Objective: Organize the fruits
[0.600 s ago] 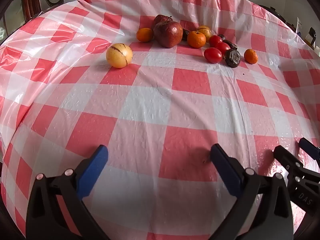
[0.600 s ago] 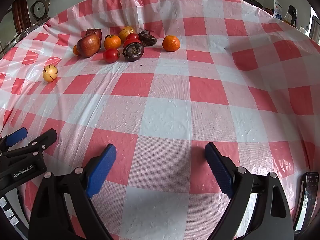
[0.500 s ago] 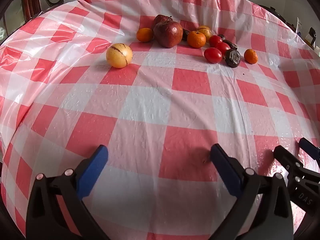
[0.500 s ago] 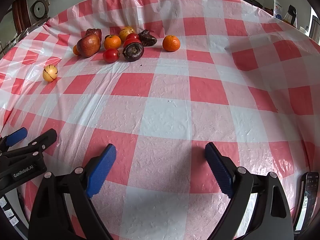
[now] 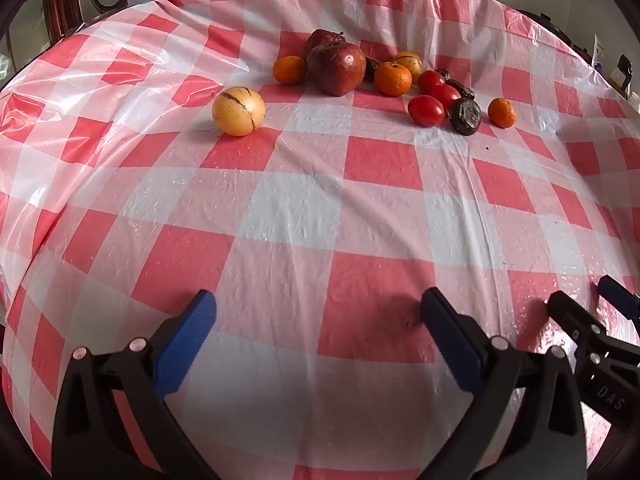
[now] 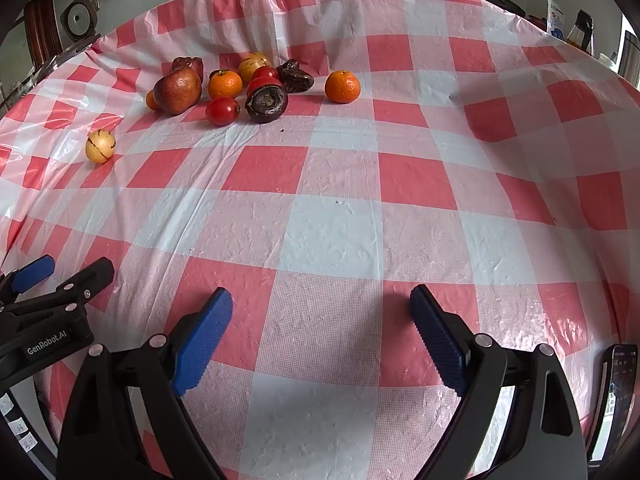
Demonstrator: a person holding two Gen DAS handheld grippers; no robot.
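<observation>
Comparing with the frames half a second back, nothing differed: fruits, both grippers and the checked tablecloth (image 5: 320,208) sat exactly as before.

Partly hidden in the left wrist view: a second dark red fruit (image 5: 320,36) behind the big red apple (image 5: 338,66), a yellow fruit (image 5: 409,61) behind the middle mandarin (image 5: 393,78), and dark wrinkled bits tucked behind the tomatoes (image 5: 426,110); kind unclear. A phone (image 6: 618,392) was cut off at 4 o'clock in the right wrist view.

The left gripper (image 5: 316,320) was wide apart, holding nothing, hovering over bare cloth. The right gripper (image 6: 320,316) was also wide apart and empty.

The fruit cluster sat at 12 o'clock in the left view, at 11 in the right. A striped yellow fruit (image 5: 239,110) lay alone at 11 o'clock, and a lone mandarin (image 6: 342,86) sat just right of the dark wrinkled fruit (image 6: 267,102).
</observation>
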